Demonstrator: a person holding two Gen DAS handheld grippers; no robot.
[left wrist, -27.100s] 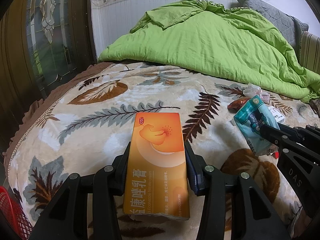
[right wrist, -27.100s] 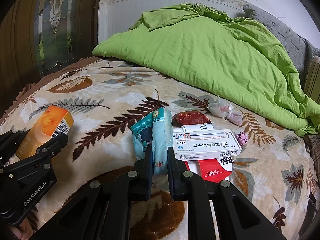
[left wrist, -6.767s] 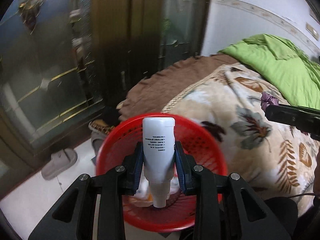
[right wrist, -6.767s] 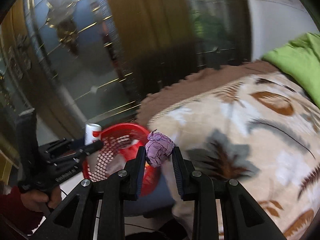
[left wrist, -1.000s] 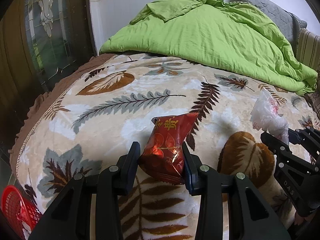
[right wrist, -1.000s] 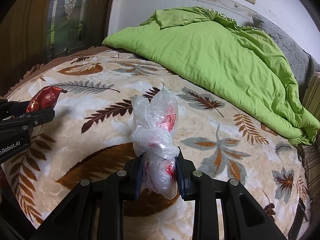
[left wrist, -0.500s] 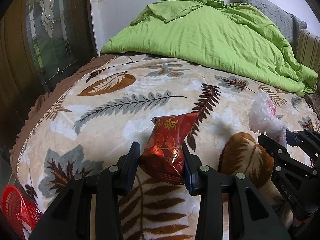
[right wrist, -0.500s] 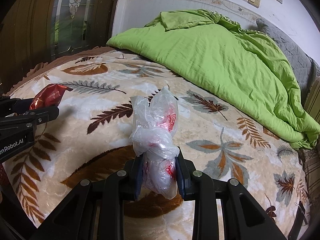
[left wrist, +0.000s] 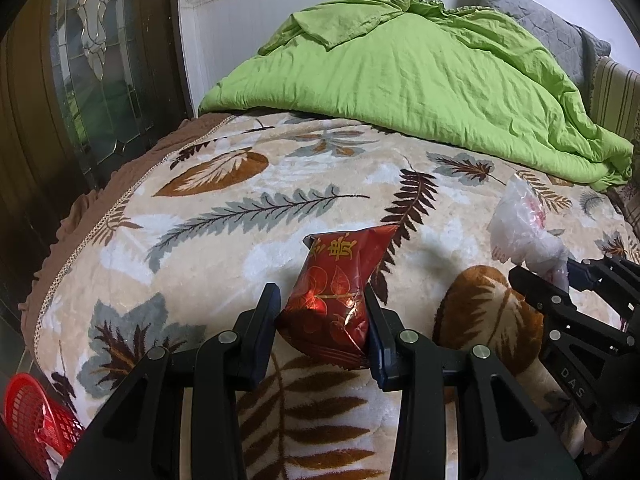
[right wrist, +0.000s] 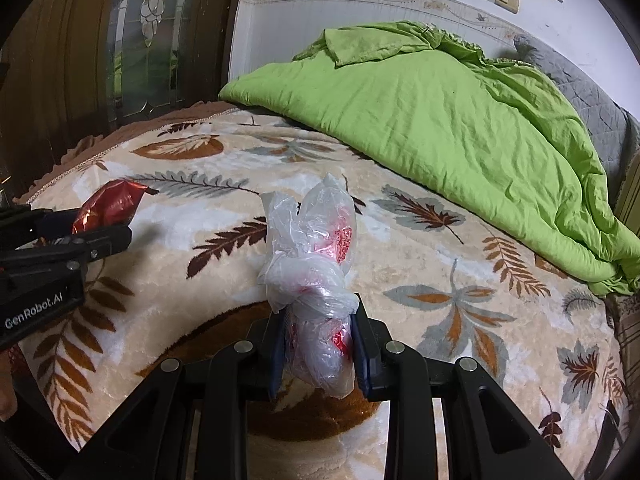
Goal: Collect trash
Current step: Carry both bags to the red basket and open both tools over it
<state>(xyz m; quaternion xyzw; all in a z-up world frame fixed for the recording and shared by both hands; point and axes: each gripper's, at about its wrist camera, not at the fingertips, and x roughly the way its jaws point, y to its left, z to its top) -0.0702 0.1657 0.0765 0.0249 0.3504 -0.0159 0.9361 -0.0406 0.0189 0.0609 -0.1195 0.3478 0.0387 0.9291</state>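
Note:
A shiny red snack packet [left wrist: 336, 292] with gold characters is pinched in my left gripper [left wrist: 320, 312], held above the leaf-patterned blanket [left wrist: 248, 216]. My right gripper [right wrist: 318, 332] is shut on a knotted clear plastic bag [right wrist: 312, 248] with red scraps inside. Each gripper shows in the other's view: the right gripper [left wrist: 560, 276] with its plastic bag [left wrist: 520, 228] at the right edge, the left gripper [right wrist: 104, 228] with the red packet [right wrist: 108, 204] at the left edge. A red mesh basket [left wrist: 28, 412] peeks in at the lower left, below the bed.
A rumpled green duvet [left wrist: 408, 72] covers the far half of the bed. A dark wooden door with leaded glass [left wrist: 100, 60] stands to the left. The brown frilled blanket edge [left wrist: 76, 216] marks the bed's left side. Grey padded headboard [right wrist: 592, 100] lies at the right.

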